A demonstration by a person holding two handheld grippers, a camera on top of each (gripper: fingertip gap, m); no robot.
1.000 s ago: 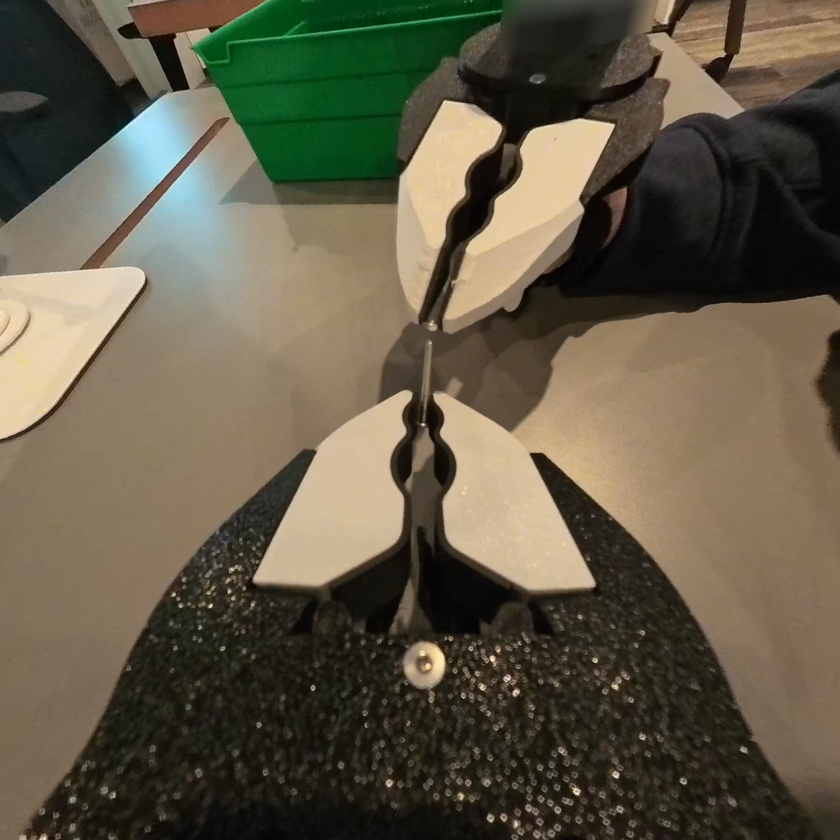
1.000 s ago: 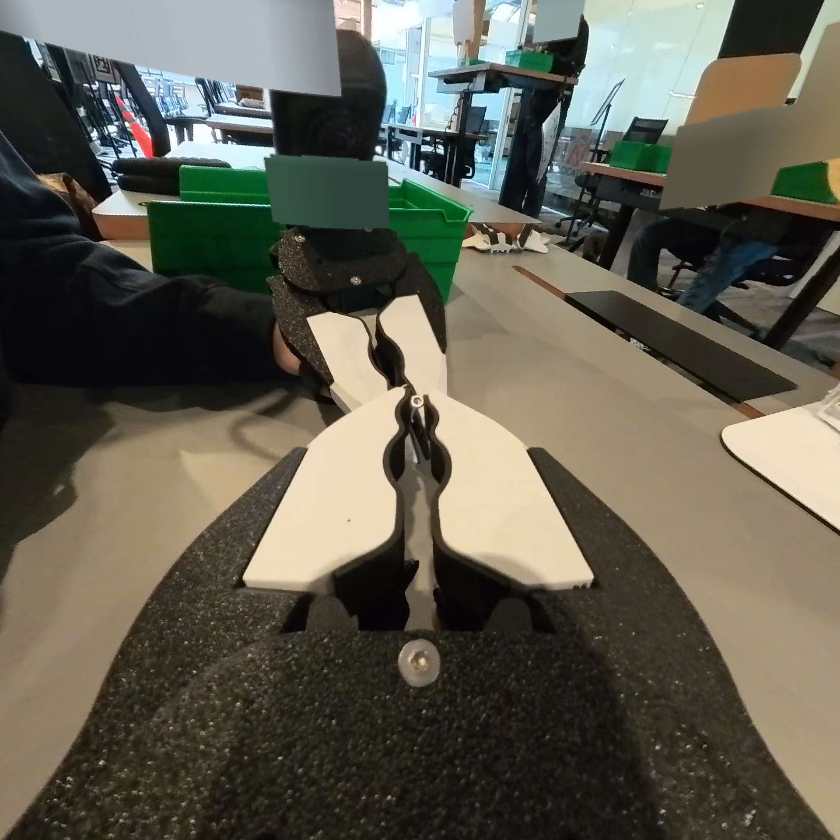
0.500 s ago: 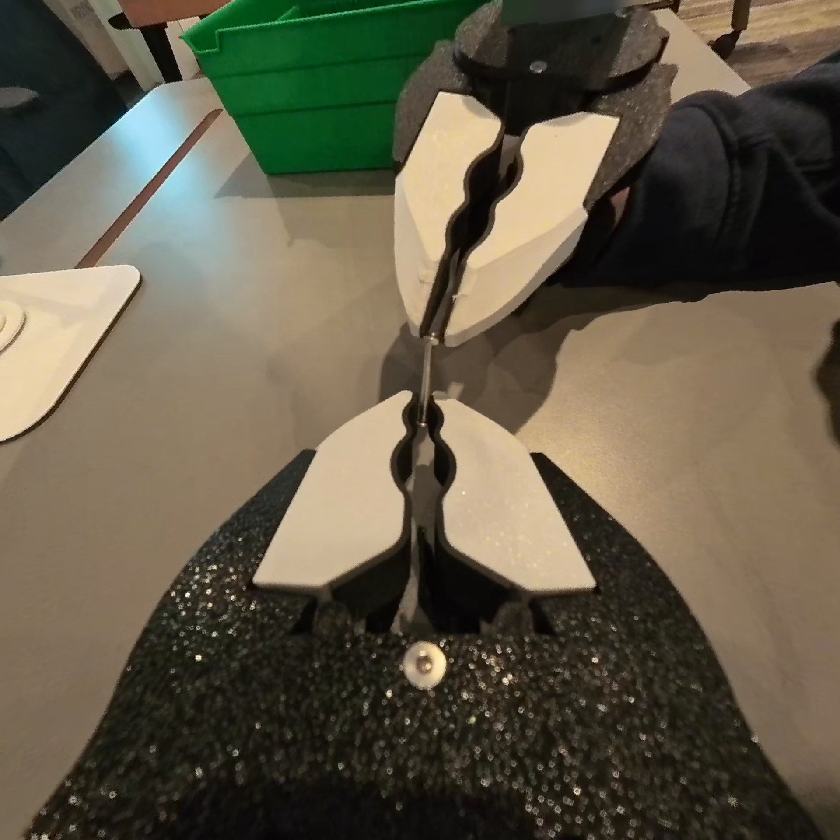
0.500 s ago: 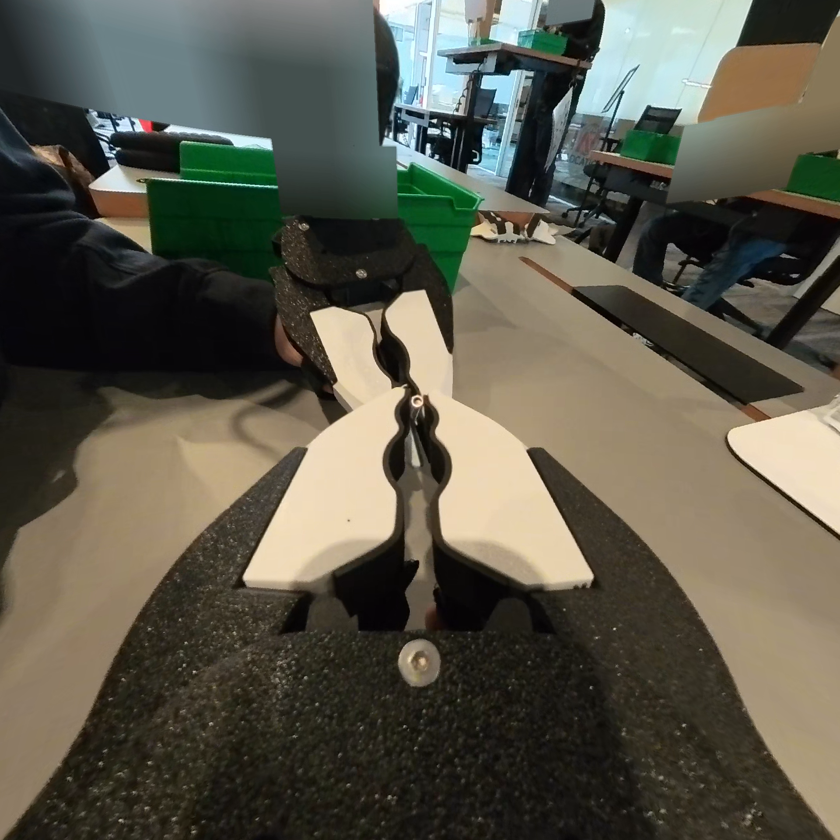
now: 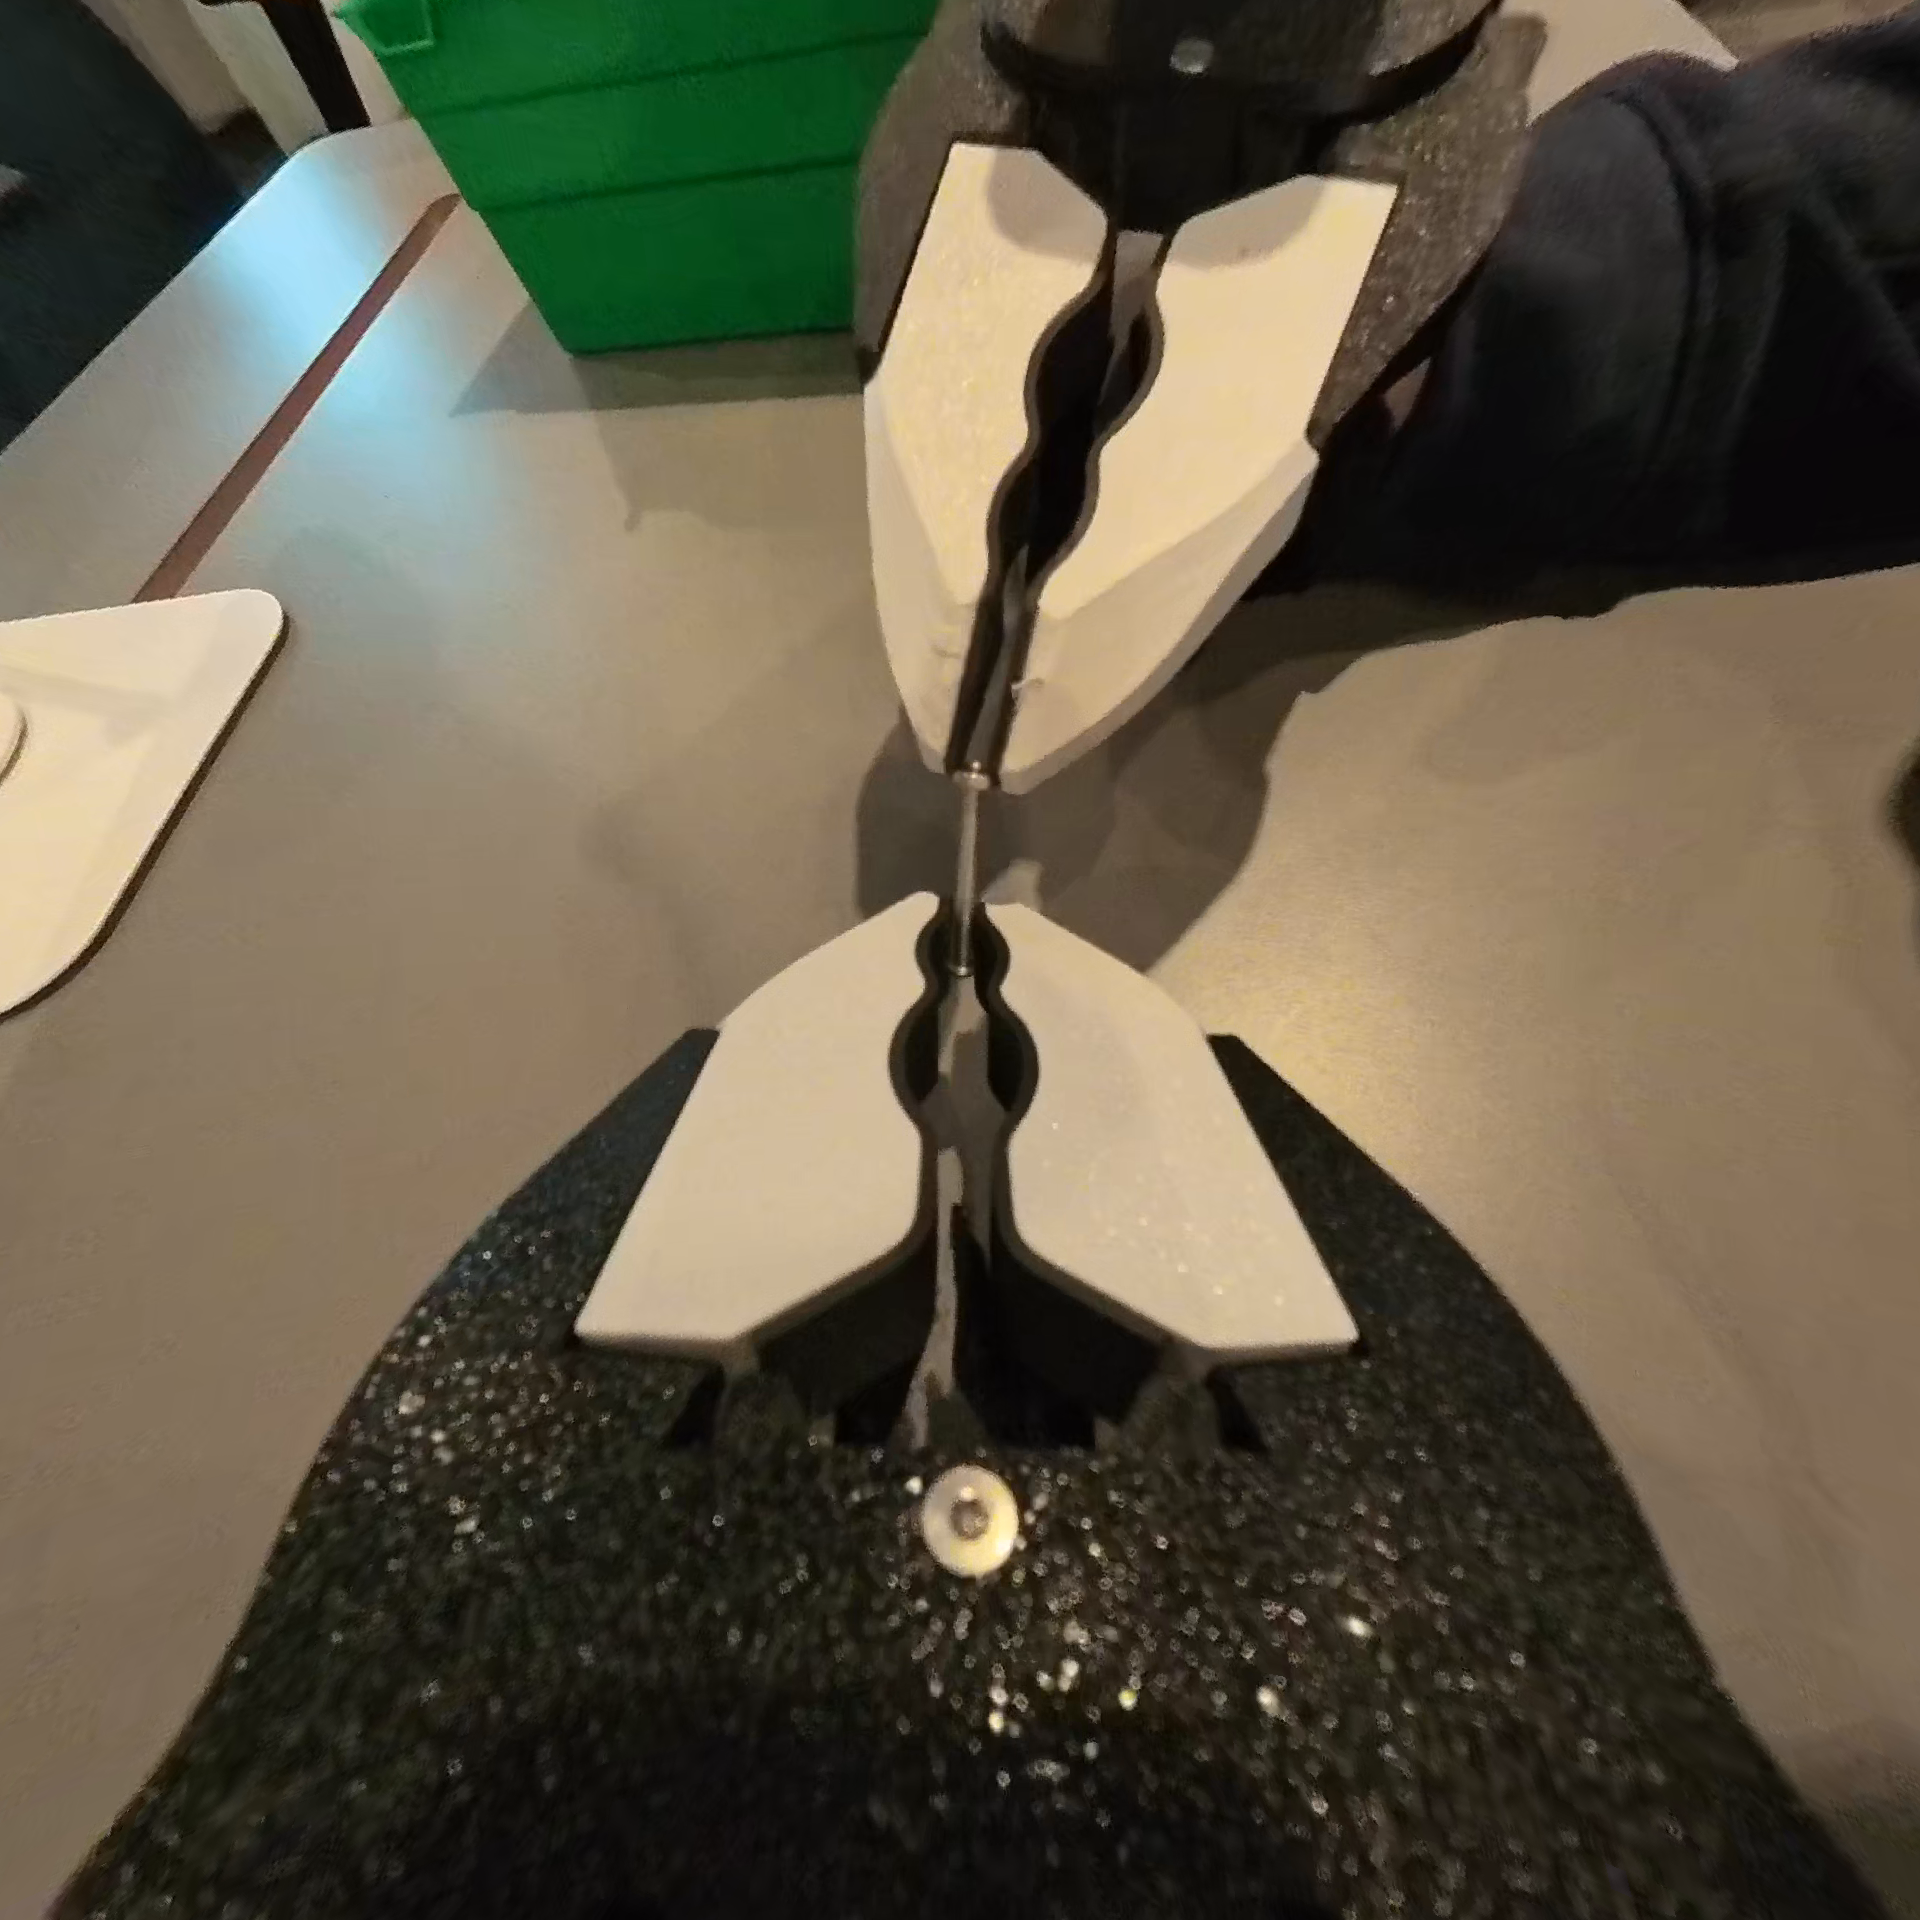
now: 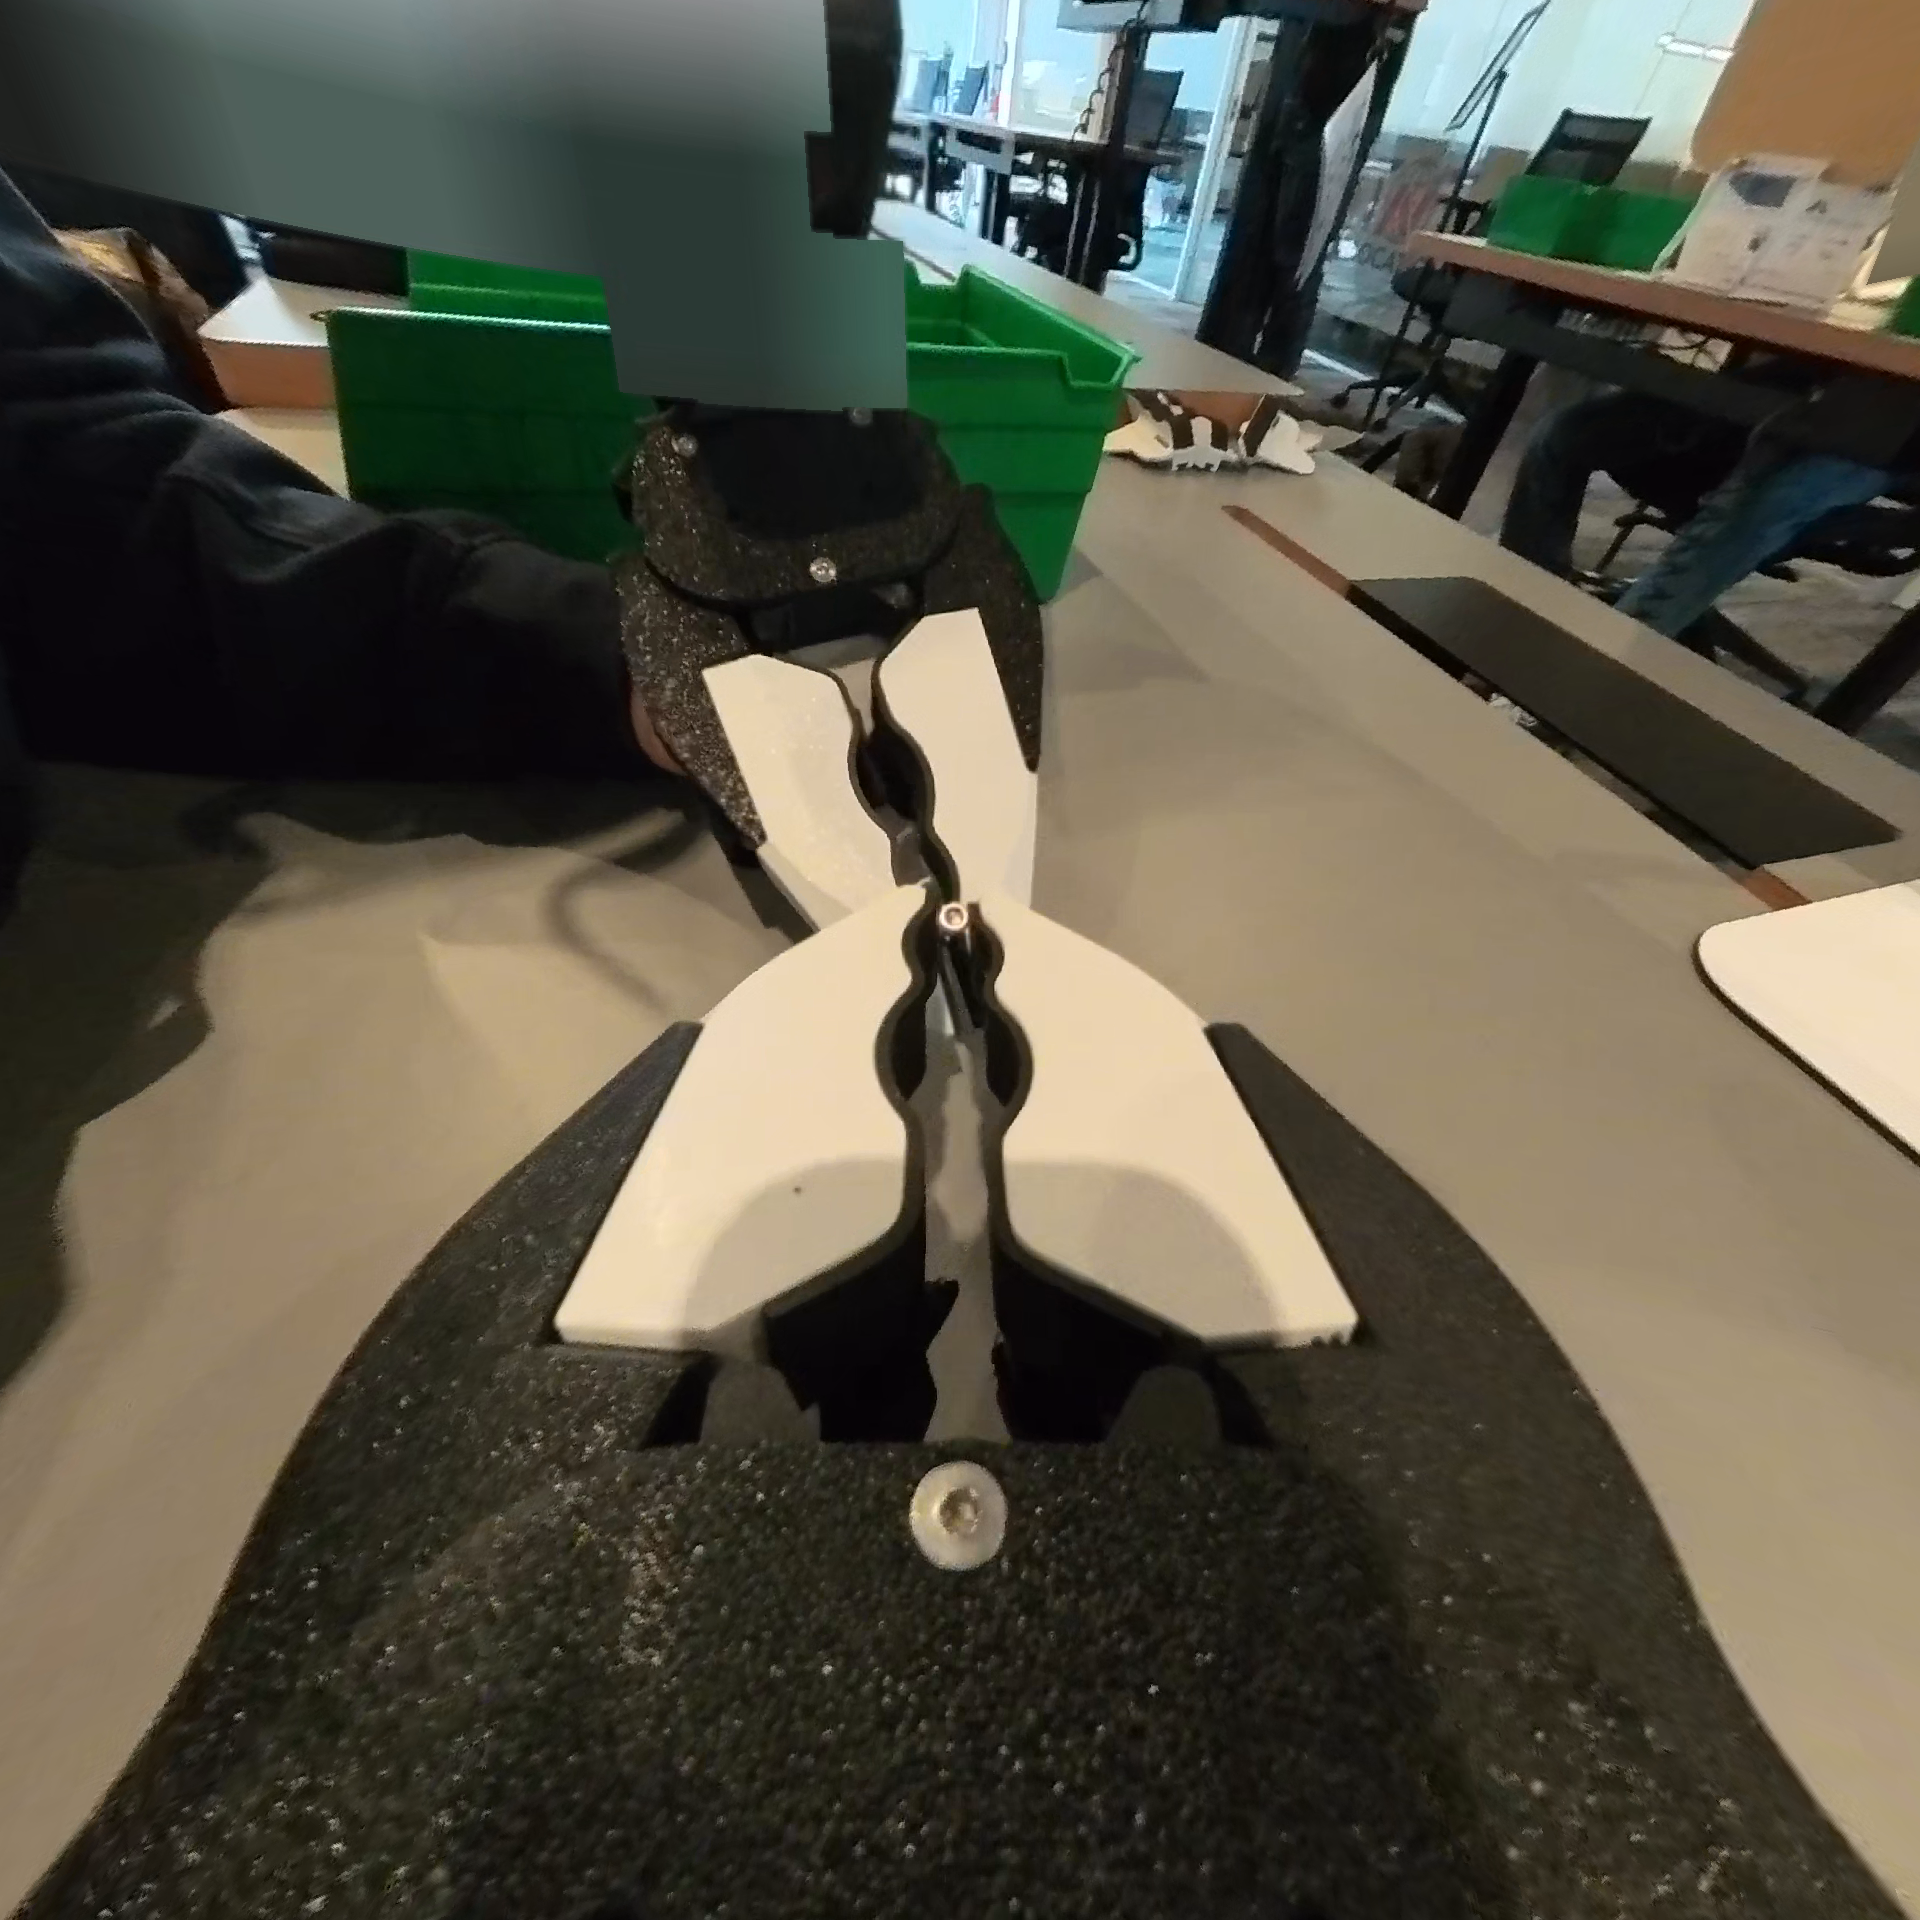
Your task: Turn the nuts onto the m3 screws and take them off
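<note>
In the left wrist view my left gripper (image 5: pixel 961 914) is shut on the lower end of a thin silver M3 screw (image 5: pixel 967 862), which points away from it. My right gripper (image 5: pixel 977 764) faces it from the far side and is shut on a small silver nut (image 5: pixel 974 774) at the screw's far end. In the right wrist view the nut (image 6: pixel 951 916) shows as a small ring between my right gripper's (image 6: pixel 951 909) pads. The left gripper (image 6: pixel 935 878) stands just behind it, its fingertips partly hidden. Both are held above the grey table (image 5: pixel 520 831).
A green bin (image 5: pixel 644 187) stands at the back of the table and also shows in the right wrist view (image 6: pixel 997 416). A white board (image 5: pixel 104 748) lies at the left edge. A black mat (image 6: pixel 1621 707) lies to the right. A dark sleeve (image 5: pixel 1662 364) holds the right gripper. Only a small space, under 4 cm, lies between the two pairs of fingers.
Both grippers stay shut on the screw and the nut. The right gripper has tilted a little and come slightly closer to the left one; the bin has slid up in the left view.
</note>
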